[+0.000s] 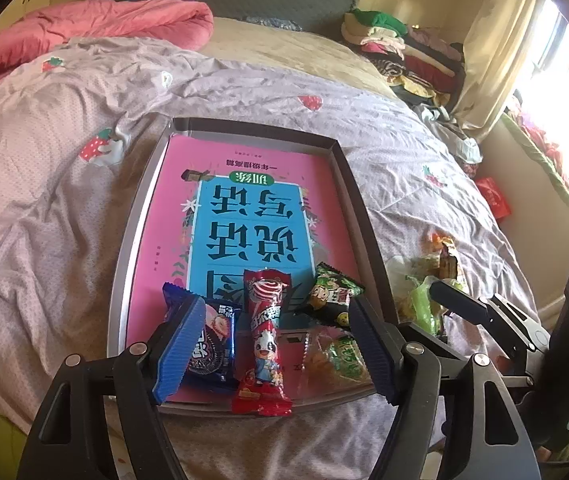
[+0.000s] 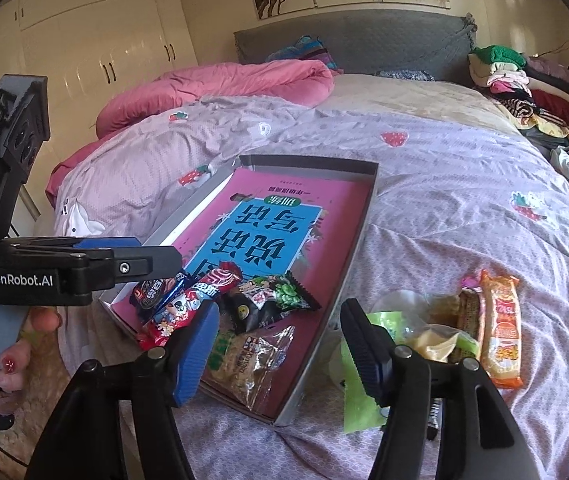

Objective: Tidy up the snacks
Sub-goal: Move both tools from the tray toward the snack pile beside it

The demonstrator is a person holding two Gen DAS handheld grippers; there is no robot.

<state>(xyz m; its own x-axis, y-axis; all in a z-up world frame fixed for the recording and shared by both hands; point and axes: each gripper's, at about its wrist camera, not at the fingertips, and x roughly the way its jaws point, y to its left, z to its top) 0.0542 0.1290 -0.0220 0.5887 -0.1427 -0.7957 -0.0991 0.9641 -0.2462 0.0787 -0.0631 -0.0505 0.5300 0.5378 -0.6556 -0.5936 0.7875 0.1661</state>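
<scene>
A shallow grey box (image 1: 348, 184) (image 2: 358, 216) lined with a pink and blue book lies on the bed. Its near end holds a dark blue cookie pack (image 1: 216, 344) (image 2: 156, 288), a red stick snack (image 1: 264, 332) (image 2: 188, 308), a black and green pack (image 1: 332, 300) (image 2: 272, 300) and a clear biscuit pack (image 1: 336, 356) (image 2: 248, 360). My left gripper (image 1: 272, 348) is open and empty over these snacks. My right gripper (image 2: 280, 352) is open and empty over the box's near right corner. A pile of loose snacks (image 2: 464, 328) (image 1: 432, 280) lies right of the box, with an orange pack (image 2: 500, 328).
The bed has a lilac strawberry quilt (image 2: 444, 200) and a rolled pink duvet (image 2: 212, 88) at the back left. Folded clothes (image 2: 524, 84) are stacked at the back right by the grey headboard (image 2: 364, 40). White wardrobes (image 2: 96, 40) stand on the left.
</scene>
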